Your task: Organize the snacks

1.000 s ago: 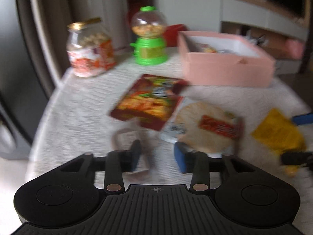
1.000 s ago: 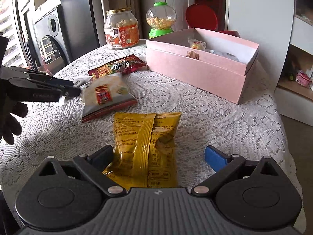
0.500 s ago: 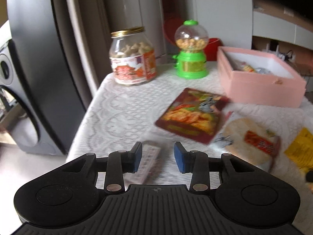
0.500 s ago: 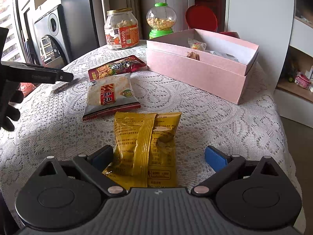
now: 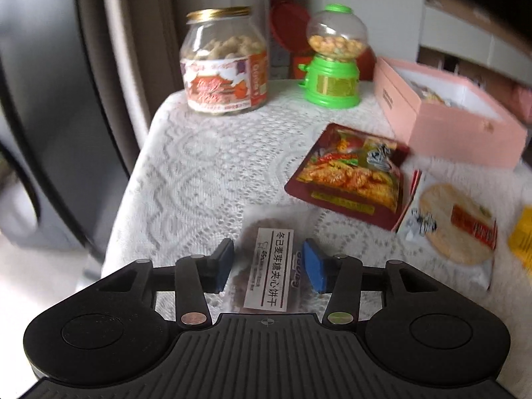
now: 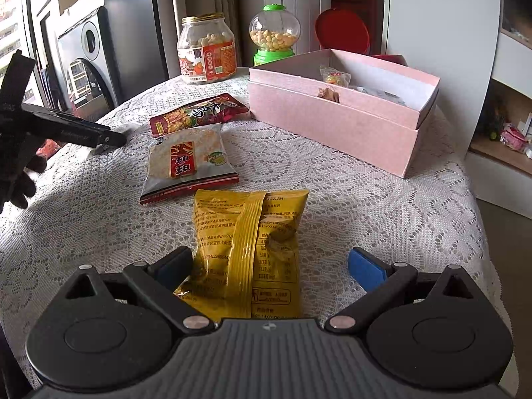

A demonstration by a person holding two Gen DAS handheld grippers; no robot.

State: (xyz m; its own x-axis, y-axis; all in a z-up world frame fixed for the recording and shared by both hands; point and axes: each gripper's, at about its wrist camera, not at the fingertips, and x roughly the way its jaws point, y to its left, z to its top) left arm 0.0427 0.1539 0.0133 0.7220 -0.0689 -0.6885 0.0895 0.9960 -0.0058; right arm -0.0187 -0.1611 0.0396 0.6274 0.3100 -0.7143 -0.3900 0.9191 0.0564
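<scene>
My left gripper (image 5: pixel 267 261) is open, its blue pads either side of a clear biscuit packet (image 5: pixel 271 266) with a white label, lying near the table's left edge. My right gripper (image 6: pixel 271 264) is wide open around the near end of a yellow snack bag (image 6: pixel 247 242) lying flat. A dark red snack pouch (image 5: pixel 349 173) and a rice cracker packet (image 5: pixel 452 229) lie between them. The open pink box (image 6: pixel 335 123) holds a few small snacks. The left gripper also shows in the right wrist view (image 6: pixel 109 139).
A glass jar of snacks (image 5: pixel 226 76) and a green candy dispenser (image 5: pixel 334 63) stand at the table's far edge, a red lid (image 6: pixel 342 33) behind. The lace tablecloth (image 6: pixel 382 206) covers a round table. A dark appliance (image 5: pixel 40 116) stands close on the left.
My left gripper has swung left and come down over the clear biscuit packet, its jaws wider than before. The right gripper and the yellow bag have not moved.
</scene>
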